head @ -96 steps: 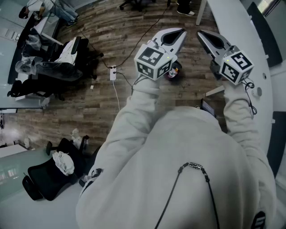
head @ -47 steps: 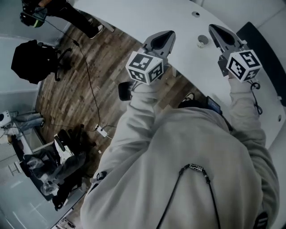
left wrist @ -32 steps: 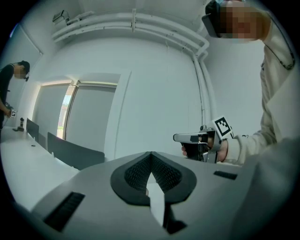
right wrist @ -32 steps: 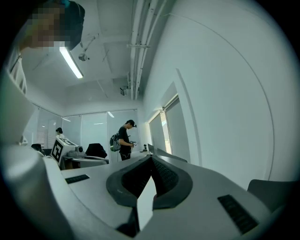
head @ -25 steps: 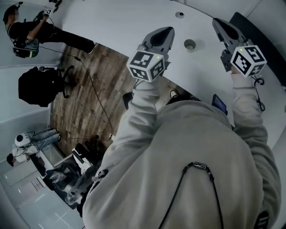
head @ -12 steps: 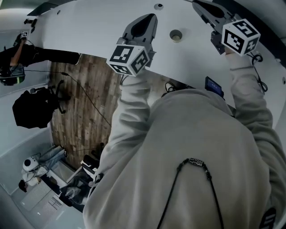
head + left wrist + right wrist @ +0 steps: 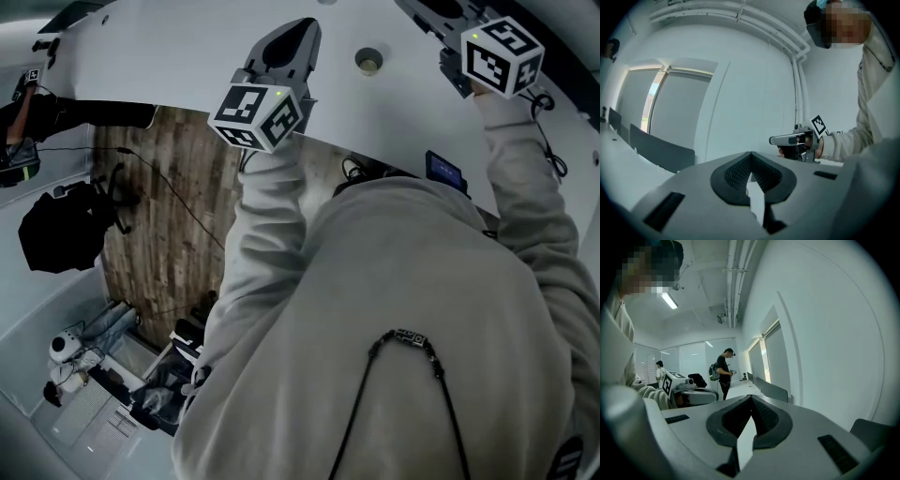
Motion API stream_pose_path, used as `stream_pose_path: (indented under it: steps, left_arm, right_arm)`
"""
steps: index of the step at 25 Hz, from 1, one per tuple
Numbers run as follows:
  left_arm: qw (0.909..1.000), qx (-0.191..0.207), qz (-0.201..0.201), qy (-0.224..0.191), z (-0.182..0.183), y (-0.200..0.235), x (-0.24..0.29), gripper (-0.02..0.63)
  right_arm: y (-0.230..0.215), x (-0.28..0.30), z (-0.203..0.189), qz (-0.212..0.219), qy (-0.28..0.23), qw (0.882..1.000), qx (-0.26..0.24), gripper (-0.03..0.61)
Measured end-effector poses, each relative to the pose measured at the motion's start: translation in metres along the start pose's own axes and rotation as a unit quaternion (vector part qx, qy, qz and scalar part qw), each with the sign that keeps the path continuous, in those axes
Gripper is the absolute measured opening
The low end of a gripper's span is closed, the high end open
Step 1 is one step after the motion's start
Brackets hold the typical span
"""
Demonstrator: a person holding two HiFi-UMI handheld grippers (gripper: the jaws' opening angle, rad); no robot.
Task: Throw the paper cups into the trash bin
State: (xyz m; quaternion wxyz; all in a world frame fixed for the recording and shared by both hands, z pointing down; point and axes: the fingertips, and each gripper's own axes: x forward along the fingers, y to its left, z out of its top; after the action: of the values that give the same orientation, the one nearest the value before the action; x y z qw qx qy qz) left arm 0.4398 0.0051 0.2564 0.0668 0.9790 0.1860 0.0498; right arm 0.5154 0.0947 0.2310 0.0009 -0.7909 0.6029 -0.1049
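The person in a light hooded top [image 7: 403, 309] is standing at a white curved table [image 7: 187, 56] and is holding both grippers out over it. The left gripper [image 7: 298, 30] is showing its two jaws pressed together at the tips, with nothing between them. The right gripper [image 7: 751, 398] is closed in the same way and is carrying nothing. One paper cup [image 7: 368, 61] is standing upright on the table with its open mouth facing up. In the head view it is lying between the two grippers, apart from both. A small dark device [image 7: 442, 172] is showing near the person's right arm. At the left a wooden floor [image 7: 159, 216] is showing, with a black chair [image 7: 61, 225] on it. In the right gripper view another person with a backpack [image 7: 723, 373] is standing farther off in the room.
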Motion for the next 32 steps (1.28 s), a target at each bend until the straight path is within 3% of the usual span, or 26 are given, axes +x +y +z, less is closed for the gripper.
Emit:
stream_pose_path:
  steps: [10,23,27,32]
  left_arm:
    - [0.9996,-0.026,-0.005,0.005,-0.021,0.018,0.019,0.002]
    - [0.9967,-0.069,0.001,0.044,-0.055,0.07,0.048,0.002]
    - [0.9948,-0.085,0.002,0.056,-0.072,0.089,0.064,0.002]
    - [0.9908,-0.111,0.002,0.078,-0.113,0.072,0.077,0.002]
  right_arm:
    - [-0.017,0.016,-0.033,0.002,0.045,0.999,0.013,0.018]
    - [-0.051,0.067,-0.076,0.0,0.105,0.993,0.046,0.018]
    - [-0.07,0.082,-0.092,-0.013,0.122,0.991,0.06,0.018]
    - [-0.076,0.058,-0.132,-0.03,0.152,0.984,0.084,0.018]
